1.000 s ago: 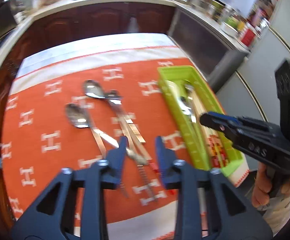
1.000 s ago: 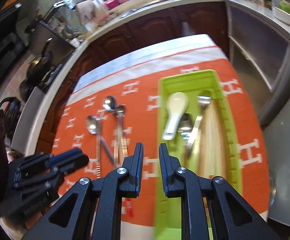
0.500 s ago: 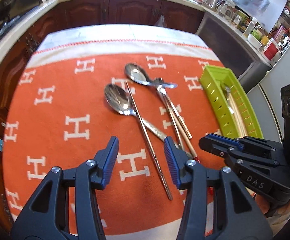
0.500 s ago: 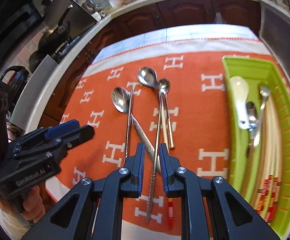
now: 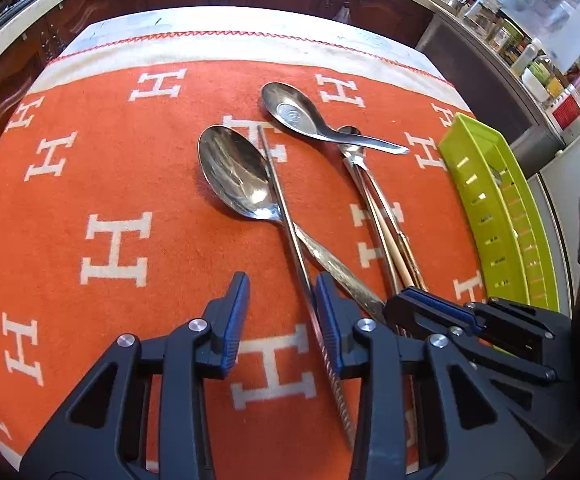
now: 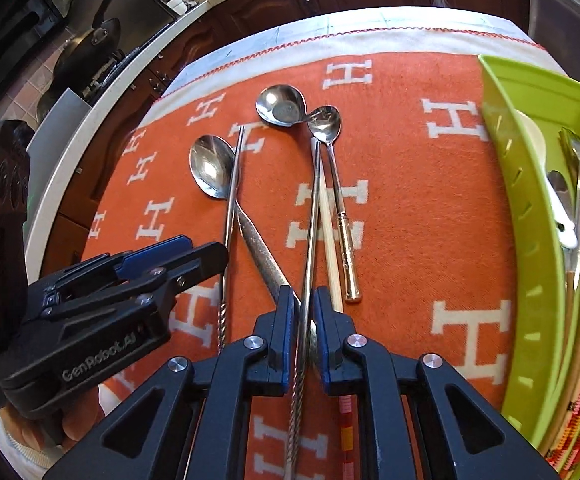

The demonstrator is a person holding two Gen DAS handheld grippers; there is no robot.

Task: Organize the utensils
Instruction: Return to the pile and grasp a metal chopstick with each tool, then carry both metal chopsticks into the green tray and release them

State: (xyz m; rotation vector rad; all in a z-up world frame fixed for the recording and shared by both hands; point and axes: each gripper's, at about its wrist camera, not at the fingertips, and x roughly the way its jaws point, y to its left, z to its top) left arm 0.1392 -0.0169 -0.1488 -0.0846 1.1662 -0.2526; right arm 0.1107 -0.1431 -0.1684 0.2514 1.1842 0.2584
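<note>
Site: an orange cloth (image 5: 121, 184) patterned with white H's covers the table; a green tray (image 6: 530, 240) sits along its right edge, already holding a white spoon, a fork and chopsticks.
Loose pieces: two steel chopsticks, a large spoon (image 5: 235, 176), a ladle-shaped spoon (image 6: 281, 110), a small gold-handled spoon (image 6: 344, 232) and a wooden chopstick (image 6: 330, 240) lie in a crossed heap mid-cloth, well apart from the tray.
Left tongs (image 5: 281, 284): apart, having just been closing. The first steel chopstick (image 5: 285, 216) lies between them, hard against the right-hand finger; the other finger stands clear of it.
Right tongs (image 6: 302, 296): nearly together, also just closing. The second steel chopstick (image 6: 312, 220) runs between the pads, still flat on the cloth. We see a sliver of gap on each side, so we judge no grip yet.
Handling: we expect these chopsticks to be thin, stiff, smooth and light – apt to roll or squirt from the pads if pinched off-centre.
Where to hold: the twisted, textured section near the thick end looks best to us, since the ridges should bite where polished shaft would slip.
Caution: each chopstick crosses a neighbour – the first over the large spoon's handle, the second against the wooden chopstick – so lifting may drag those along.
</note>
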